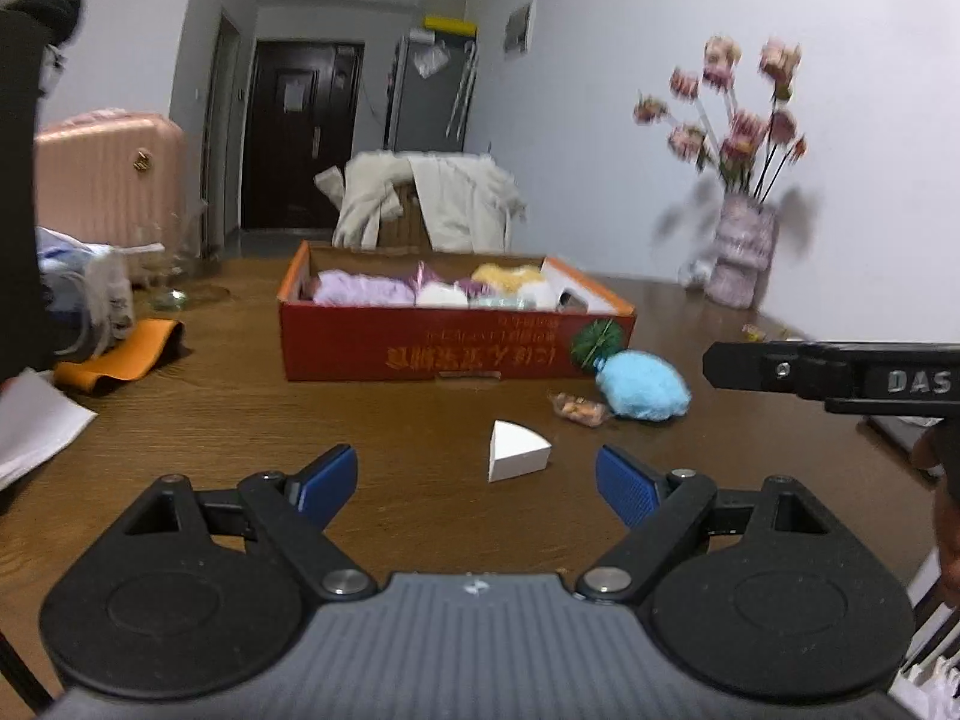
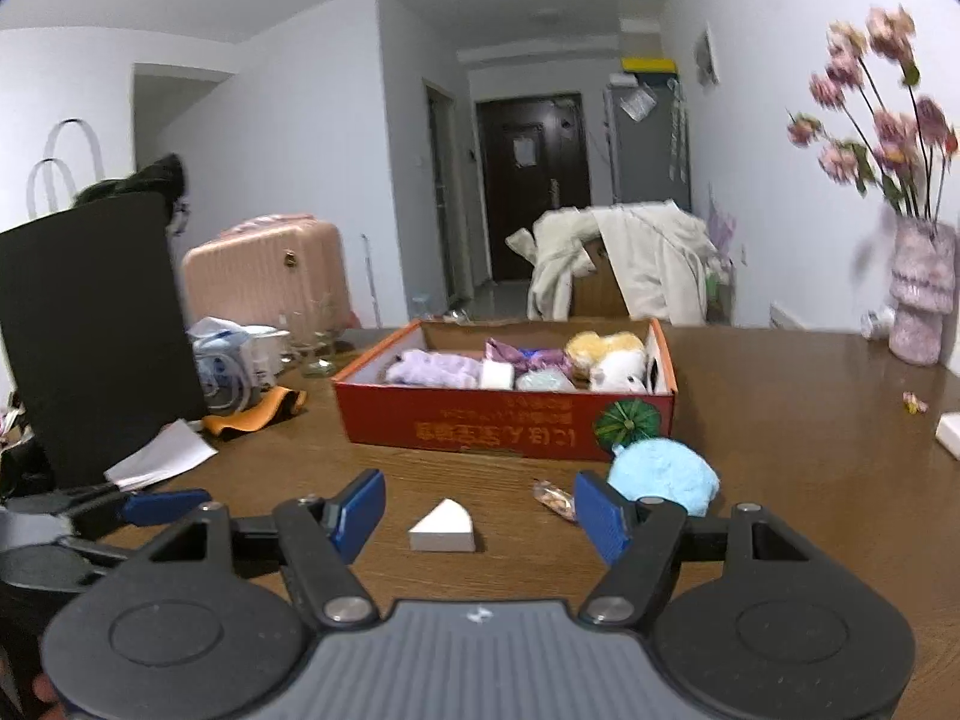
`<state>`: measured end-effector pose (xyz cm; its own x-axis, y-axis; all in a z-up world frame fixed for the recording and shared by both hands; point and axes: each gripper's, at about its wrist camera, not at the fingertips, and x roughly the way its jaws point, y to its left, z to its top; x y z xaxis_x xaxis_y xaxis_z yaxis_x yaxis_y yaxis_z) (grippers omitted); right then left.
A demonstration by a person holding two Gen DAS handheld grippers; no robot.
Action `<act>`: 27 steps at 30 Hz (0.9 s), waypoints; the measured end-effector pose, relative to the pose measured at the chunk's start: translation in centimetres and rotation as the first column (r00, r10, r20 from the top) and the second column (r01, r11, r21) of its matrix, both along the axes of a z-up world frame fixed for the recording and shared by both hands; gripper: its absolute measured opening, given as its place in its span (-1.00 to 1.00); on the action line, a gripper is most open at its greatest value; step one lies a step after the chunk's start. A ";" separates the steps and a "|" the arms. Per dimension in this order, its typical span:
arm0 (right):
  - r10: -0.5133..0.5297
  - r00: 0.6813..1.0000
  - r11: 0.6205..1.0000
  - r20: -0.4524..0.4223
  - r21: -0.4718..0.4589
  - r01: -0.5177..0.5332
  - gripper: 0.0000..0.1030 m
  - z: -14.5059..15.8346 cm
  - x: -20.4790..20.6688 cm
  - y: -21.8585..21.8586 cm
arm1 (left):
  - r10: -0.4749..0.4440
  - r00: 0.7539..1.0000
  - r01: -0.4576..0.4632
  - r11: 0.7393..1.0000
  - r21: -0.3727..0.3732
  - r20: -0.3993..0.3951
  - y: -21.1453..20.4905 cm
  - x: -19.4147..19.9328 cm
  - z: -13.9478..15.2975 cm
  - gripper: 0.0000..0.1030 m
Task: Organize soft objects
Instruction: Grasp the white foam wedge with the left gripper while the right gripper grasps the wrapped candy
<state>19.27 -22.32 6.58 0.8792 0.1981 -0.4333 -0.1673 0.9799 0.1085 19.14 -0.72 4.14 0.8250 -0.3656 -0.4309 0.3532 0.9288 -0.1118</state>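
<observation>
Both tongs, left (image 1: 477,477) & right (image 2: 479,516), apart, empty. Straddle white foam wedge (image 1: 517,450) squarely, squeeze gently, drop into red cardboard box (image 1: 456,345).

My left gripper (image 1: 477,477) & right gripper (image 2: 480,516): black linkage arms w/ silver pivot screws, round black discs, ribbed grey housing, blue textured pads (image 1: 627,483). Right's side bar is marked "DAS".

Left tongs (image 1: 477,483) gape over the table (image 1: 240,420) — white wedge sponge (image 1: 517,451) just ahead, untouched
</observation>
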 end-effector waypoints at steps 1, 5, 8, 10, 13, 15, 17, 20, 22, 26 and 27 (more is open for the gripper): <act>-0.003 1.000 1.000 -0.022 0.016 0.003 0.34 -0.5 0.9 -0.2 | 0.006 1.000 -0.006 1.000 0.025 -0.010 -0.7 1.1 -0.4 0.68; -0.019 0.996 0.999 -0.090 0.024 0.021 0.19 -2.6 3.6 -0.9 | 0.020 1.000 -0.018 0.995 0.102 -0.024 -3.1 4.1 -1.8 0.45; -0.037 0.993 0.999 -0.112 0.025 0.040 0.07 -3.9 5.4 -1.7 | -0.019 0.999 0.025 0.992 0.120 -0.049 -4.4 5.7 -2.7 0.43; -0.042 0.991 0.999 -0.126 0.009 0.044 -0.01 -4.5 6.9 -2.1 | -0.031 0.998 0.039 0.990 0.133 -0.060 -5.1 6.5 -3.2 0.42; -0.051 0.989 0.999 -0.137 -0.006 0.051 -0.08 -4.7 8.6 -2.6 | -0.039 0.997 0.048 0.989 0.141 -0.070 -6.0 7.4 -3.5 0.42; -0.043 0.990 0.999 -0.131 -0.011 0.042 -0.09 -4.6 9.6 -2.7 | -0.050 0.996 0.060 0.988 0.139 -0.077 -6.4 8.0 -3.7 0.42; -0.034 0.990 0.999 -0.137 -0.028 0.031 -0.09 -4.6 10.5 -2.7 | -0.047 0.996 0.058 0.988 0.142 -0.079 -6.7 8.4 -3.8 0.42; -0.016 0.989 0.995 -0.144 -0.097 0.002 -0.09 -4.8 11.7 -2.0 | -0.048 0.995 0.060 0.988 0.143 -0.086 -6.8 9.0 -4.0 0.42; 0.017 0.990 0.989 -0.143 -0.144 -0.038 -0.13 -5.0 12.3 -1.3 | -0.047 0.995 0.060 0.988 0.146 -0.089 -6.8 9.2 -4.2 0.36; 0.099 0.980 0.971 -0.173 -0.198 -0.133 -0.37 -6.0 13.6 -0.2 | -0.062 0.992 0.076 0.988 0.131 -0.108 -7.0 9.6 -4.4 0.27; 0.104 0.977 0.968 -0.187 -0.207 -0.143 -0.39 -6.3 14.0 -0.1 | -0.058 0.992 0.072 0.988 0.133 -0.108 -7.0 9.7 -4.5 0.26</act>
